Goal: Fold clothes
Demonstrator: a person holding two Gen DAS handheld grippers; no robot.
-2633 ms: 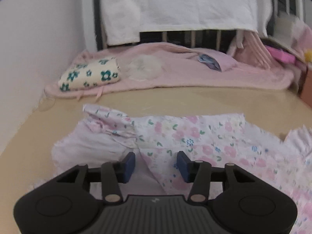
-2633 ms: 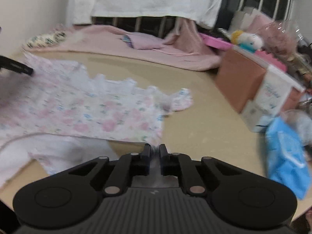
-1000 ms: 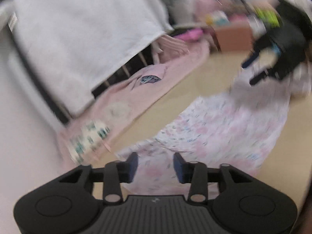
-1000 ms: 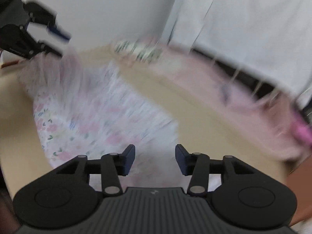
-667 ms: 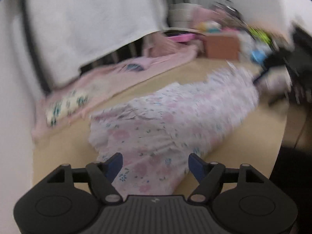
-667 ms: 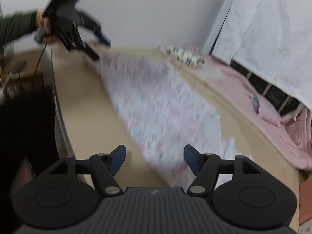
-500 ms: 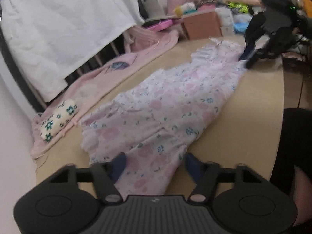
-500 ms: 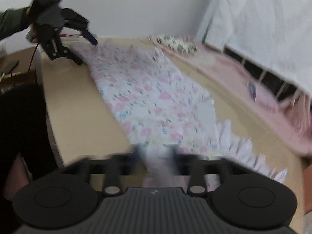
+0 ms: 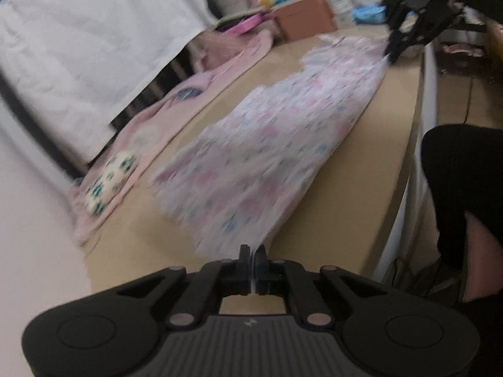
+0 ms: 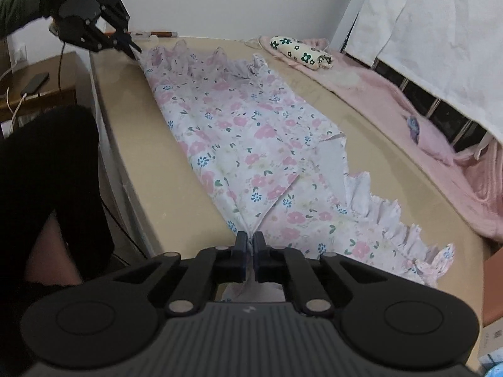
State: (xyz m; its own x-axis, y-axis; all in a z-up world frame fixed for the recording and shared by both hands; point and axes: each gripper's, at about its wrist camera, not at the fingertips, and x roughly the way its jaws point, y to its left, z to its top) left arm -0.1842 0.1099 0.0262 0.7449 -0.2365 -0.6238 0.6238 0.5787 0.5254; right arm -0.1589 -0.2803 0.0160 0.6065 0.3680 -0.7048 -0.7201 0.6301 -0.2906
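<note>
A white garment with pink and blue flowers (image 10: 251, 138) lies stretched lengthwise on the beige table (image 10: 132, 119). In the right wrist view my right gripper (image 10: 250, 245) has its jaws closing tight on the garment's near, frilled end, with fabric pinched between the pads. My left gripper (image 10: 133, 47) pinches the far end at the top left, held by a hand in a dark green sleeve. The left wrist view is blurred. There my left gripper (image 9: 252, 253) is closing on the edge of the garment (image 9: 267, 144), and the right gripper (image 9: 393, 53) holds the far end.
A pink blanket (image 10: 393, 100) and a small folded flowered cloth (image 10: 298, 48) lie along the table's far side under a hanging white sheet (image 9: 78, 47). A brown box (image 9: 305, 19) stands at one end. A person's dark-clothed legs (image 10: 47, 157) press against the table's near edge.
Both grippers went from open to shut, each on one end of the garment. Both came down toward the table, and the garment now lies pulled long between them.
</note>
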